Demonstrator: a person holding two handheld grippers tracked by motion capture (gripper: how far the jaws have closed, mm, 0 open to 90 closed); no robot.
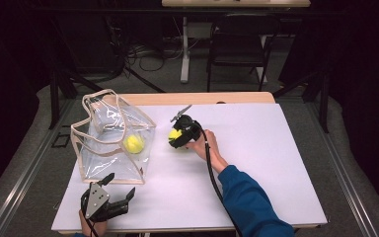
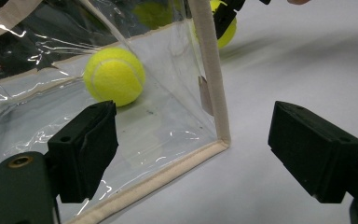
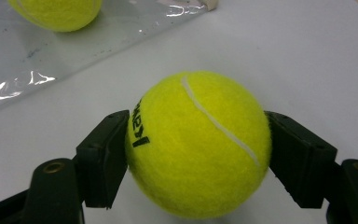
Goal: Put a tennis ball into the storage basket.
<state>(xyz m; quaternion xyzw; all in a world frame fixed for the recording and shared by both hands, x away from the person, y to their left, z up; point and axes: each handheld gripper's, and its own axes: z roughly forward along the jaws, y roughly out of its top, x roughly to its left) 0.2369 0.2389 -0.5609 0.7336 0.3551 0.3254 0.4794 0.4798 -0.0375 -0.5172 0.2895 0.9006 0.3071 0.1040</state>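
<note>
Right gripper (image 1: pixel 176 137) sits mid-table on the white table top (image 1: pixel 256 163), jaws clamped on a yellow tennis ball (image 1: pixel 174 134); in the right gripper view both black pads press the ball's (image 3: pixel 198 144) sides, one on each flank, white seam running diagonally across the front, black printed lettering next to the left pad. The ball appears to rest on the table, just beside the right side of the clear bag (image 1: pixel 113 140). The person's right hand (image 1: pixel 205 145) is behind the gripper, blue sleeve (image 1: pixel 251 205) coming in from the bottom edge, black cable trailing back along the forearm. The clear bag has beige trim and beige handles, lies on the left part of the table, mouth side up toward the far edge, plastic crumpled and shiny. A second tennis ball (image 1: pixel 133 143) is inside the bag, lying on its lower wall; the left gripper view shows it (image 2: pixel 114 75) through the clear plastic, close to the beige seam (image 2: pixel 213 74). Left gripper (image 1: pixel 120 192) is at the near left edge of the table, just below the bag's bottom corner, jaws wide apart, nothing between the pads; grey three-cornered plate (image 1: pixel 97 196) on top. In the left gripper view the bag's trimmed corner (image 2: pixel 221 140) sits between the two open jaws, not touched by either. The held ball is also seen past the bag at the top of that view. Dark floor, a black chair (image 1: pixel 239 42) and table legs lie beyond the table.
</note>
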